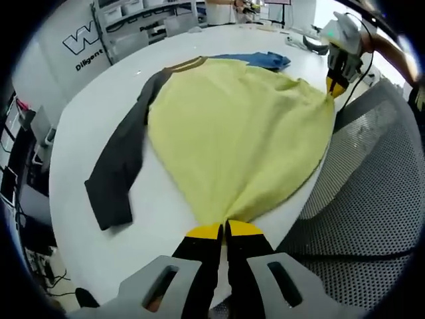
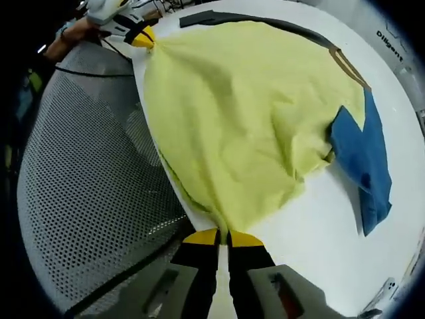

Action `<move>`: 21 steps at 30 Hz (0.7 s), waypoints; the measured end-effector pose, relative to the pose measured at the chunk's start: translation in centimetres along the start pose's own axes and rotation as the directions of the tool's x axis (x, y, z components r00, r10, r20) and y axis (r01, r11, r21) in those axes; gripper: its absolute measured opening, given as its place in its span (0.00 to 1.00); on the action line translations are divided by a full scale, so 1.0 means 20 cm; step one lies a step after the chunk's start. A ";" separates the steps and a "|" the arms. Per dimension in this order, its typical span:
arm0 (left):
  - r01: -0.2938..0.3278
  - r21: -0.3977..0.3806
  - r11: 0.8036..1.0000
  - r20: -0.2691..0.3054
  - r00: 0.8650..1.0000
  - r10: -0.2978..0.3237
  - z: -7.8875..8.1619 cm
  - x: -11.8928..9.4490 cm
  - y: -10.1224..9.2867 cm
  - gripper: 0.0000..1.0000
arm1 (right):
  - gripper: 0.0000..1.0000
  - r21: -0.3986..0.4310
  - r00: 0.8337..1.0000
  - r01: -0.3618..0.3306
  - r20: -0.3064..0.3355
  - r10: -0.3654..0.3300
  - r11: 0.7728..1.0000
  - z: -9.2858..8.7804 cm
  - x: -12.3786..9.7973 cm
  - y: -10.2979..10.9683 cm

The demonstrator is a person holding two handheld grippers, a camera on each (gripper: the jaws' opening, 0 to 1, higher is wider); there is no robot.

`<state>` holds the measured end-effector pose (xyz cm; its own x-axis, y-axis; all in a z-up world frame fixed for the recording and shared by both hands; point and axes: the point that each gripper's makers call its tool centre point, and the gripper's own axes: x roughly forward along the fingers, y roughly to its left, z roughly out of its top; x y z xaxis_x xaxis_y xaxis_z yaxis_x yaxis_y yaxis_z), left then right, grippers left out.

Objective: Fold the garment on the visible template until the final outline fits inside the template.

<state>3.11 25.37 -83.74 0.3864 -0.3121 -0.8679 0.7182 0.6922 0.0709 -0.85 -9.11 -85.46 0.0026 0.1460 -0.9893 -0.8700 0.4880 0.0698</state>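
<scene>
The garment (image 1: 239,126) lies spread on the white counter (image 1: 99,80), filling the middle of the left gripper view. Its body is pale yellow, one dark grey sleeve (image 1: 123,163) runs down the left of the frame, and a brown collar band sits at the top. A blue piece of cloth (image 2: 365,153) shows at the right of the right gripper view; I cannot tell if it is the second sleeve or another item. No template outline is readable under the fabric.

The left gripper (image 1: 224,230) has its jaws pressed together on a bunched corner of the yellow hem, at the bottom centre of its view. The right gripper (image 2: 222,236) is the same — jaws closed on the opposite hem corner, low in its own frame. Each gripper also appears small at the top of the other view. A grey mesh chair (image 2: 86,186) stands just beside the counter edge.

The cloth looks light, soft and without stiffness; it already wrinkles and pulls into ridges toward both pinch points. Such fabric will sag and drag, so I judge it best to keep hold at the hem corners and lift both sides evenly — an uneven pull would probably skew the fold line.
</scene>
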 end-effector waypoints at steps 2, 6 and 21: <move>0.014 0.002 1.000 0.001 1.000 -0.014 0.01 0.00 -0.02 0.05 | 0.00 0.019 1.000 0.013 -0.019 -0.013 1.000 -0.03 0.00 -0.02; 0.030 0.012 0.999 -0.007 1.000 -0.030 0.01 0.01 -0.04 0.05 | 0.00 0.065 1.000 -0.001 -0.016 0.002 0.998 -0.07 -0.01 -0.03; 0.079 -0.001 0.997 -0.066 0.995 -0.079 -0.04 0.02 -0.07 0.05 | 0.00 0.118 0.999 -0.010 -0.029 0.014 0.993 -0.10 0.03 0.00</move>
<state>1.76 24.74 -84.60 0.2899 -0.3219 -0.9013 0.7457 0.6663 0.0019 -1.78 -10.78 -86.32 -0.0235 0.1279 -0.9915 -0.8060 0.5843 0.0945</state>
